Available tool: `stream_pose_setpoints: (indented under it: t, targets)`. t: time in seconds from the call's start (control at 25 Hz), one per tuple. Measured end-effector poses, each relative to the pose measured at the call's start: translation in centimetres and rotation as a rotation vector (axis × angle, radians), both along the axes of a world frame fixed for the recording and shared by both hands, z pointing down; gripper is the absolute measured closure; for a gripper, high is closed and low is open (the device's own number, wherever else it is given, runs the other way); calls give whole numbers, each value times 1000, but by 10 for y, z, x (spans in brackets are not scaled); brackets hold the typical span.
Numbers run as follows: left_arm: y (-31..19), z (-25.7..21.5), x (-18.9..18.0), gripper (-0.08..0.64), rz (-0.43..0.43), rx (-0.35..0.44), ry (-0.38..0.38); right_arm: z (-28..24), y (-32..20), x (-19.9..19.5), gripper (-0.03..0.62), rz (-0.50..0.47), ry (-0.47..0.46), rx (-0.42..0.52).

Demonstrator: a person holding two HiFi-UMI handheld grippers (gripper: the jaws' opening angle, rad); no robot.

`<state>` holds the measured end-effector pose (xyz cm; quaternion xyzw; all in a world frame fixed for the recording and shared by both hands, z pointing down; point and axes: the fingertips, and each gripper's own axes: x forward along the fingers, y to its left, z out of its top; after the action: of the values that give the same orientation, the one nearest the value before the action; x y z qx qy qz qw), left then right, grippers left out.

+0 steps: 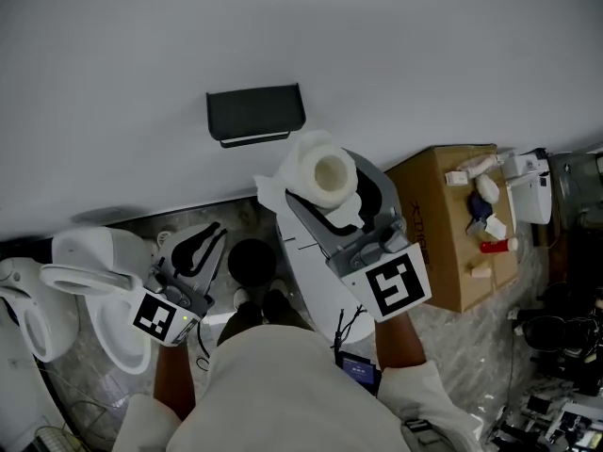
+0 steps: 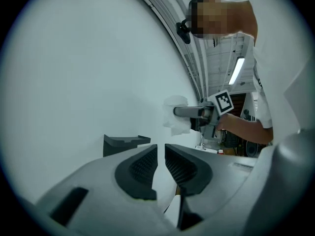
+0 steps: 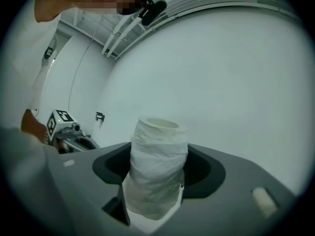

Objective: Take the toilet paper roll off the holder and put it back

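Note:
A black holder (image 1: pixel 254 113) is fixed to the white wall, and nothing sits on it. To its lower right my right gripper (image 1: pixel 334 203) is shut on the white toilet paper roll (image 1: pixel 323 169), away from the wall. In the right gripper view the roll (image 3: pixel 158 154) stands on end between the two dark jaws of the gripper (image 3: pixel 157 181), and the holder (image 3: pixel 100 116) is small and far to the left. My left gripper (image 1: pixel 209 241) hangs low at the left, shut on nothing. Ahead of this gripper (image 2: pixel 161 162) in its own view are the holder (image 2: pixel 125 142) and the roll (image 2: pixel 176 116).
A white toilet (image 1: pixel 89 266) stands under the left gripper, with a second one (image 1: pixel 24 314) at the far left. A cardboard box (image 1: pixel 443 238) with small bottles on top sits at the right. Cables and clutter (image 1: pixel 556 384) fill the lower right floor.

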<state>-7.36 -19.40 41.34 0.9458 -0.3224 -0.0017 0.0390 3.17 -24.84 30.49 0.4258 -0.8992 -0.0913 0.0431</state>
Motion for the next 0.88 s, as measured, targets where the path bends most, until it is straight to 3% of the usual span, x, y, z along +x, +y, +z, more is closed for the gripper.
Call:
stream_pose_setpoints:
  t: [0.24, 0.88]
  targets:
    - [-2, -16, 1, 525, 4, 38, 24, 21, 65, 10, 285, 1, 41, -92]
    - [-4, -22, 3, 529, 0, 50, 37, 19, 65, 9, 285, -13, 21, -96]
